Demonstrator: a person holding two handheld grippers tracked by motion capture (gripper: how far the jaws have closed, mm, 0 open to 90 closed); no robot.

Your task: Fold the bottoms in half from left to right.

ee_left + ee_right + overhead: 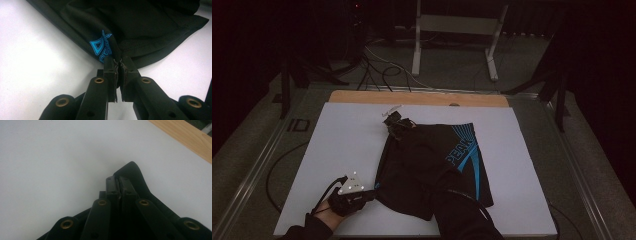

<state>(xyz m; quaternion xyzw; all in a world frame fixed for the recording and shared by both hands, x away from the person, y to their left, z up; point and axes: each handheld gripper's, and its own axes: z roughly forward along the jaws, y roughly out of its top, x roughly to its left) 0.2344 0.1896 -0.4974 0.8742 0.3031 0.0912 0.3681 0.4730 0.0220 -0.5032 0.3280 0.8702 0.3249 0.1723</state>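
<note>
Both grippers clamp the black shorts (432, 165): the left gripper (374, 192) at the near-left hem, the right gripper (397, 127) at the far-left corner.

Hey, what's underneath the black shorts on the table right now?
The black shorts lie flat on the white board, which shows all around them. Whether anything lies between fabric and board is covered. The left tool and right tool each pinch an edge.
</note>
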